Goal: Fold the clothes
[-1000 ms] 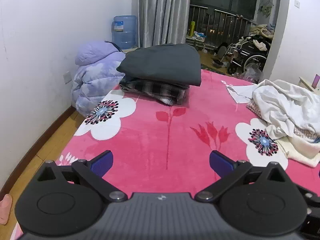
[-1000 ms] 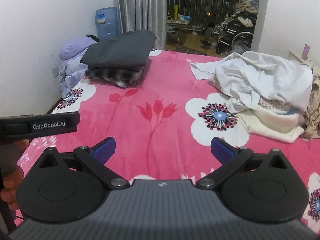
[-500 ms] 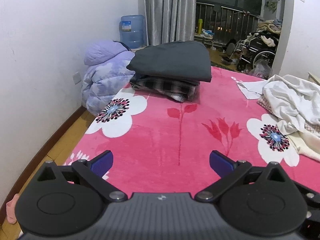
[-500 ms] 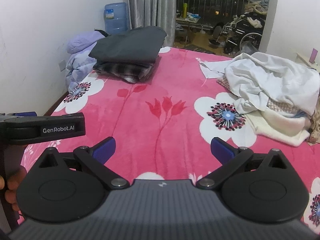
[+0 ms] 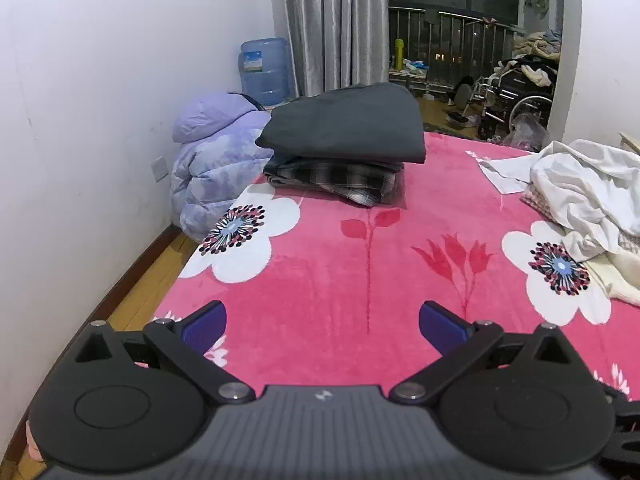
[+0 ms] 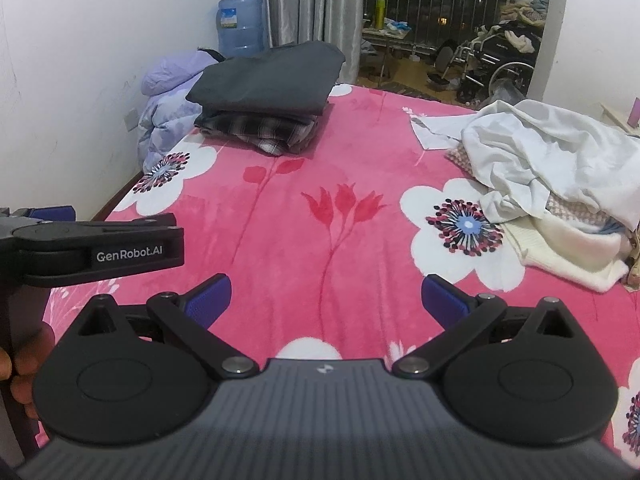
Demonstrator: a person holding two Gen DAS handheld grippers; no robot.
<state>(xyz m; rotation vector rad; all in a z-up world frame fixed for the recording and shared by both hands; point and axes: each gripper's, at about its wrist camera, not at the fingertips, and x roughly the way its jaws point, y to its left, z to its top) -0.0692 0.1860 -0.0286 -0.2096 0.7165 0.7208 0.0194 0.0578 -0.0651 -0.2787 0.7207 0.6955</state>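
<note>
A stack of folded clothes (image 5: 344, 132) (image 6: 268, 84), a dark grey garment on top of plaid ones, sits at the far left of the pink flowered bed (image 5: 340, 264) (image 6: 320, 240). A heap of unfolded white and cream clothes (image 5: 584, 184) (image 6: 552, 160) lies at the right. My left gripper (image 5: 322, 326) hovers open over the bed's near part, nothing between its fingers. My right gripper (image 6: 326, 298) is open too and holds nothing. In the right wrist view the left gripper's black body (image 6: 100, 248) shows at the left edge, with a hand (image 6: 24, 376) below it.
A lilac puffer jacket (image 5: 212, 160) leans on the white wall left of the bed, with a blue water jug (image 5: 264, 70) behind it. Grey curtains (image 5: 332, 24), a railing and a wheelchair (image 5: 516, 96) stand beyond the bed. Wooden floor (image 5: 136, 304) runs along the left side.
Both grippers have drawn back and tilted up a little, so the folded stack and the heap sit lower and farther right in view. Both stay open and hold nothing.
</note>
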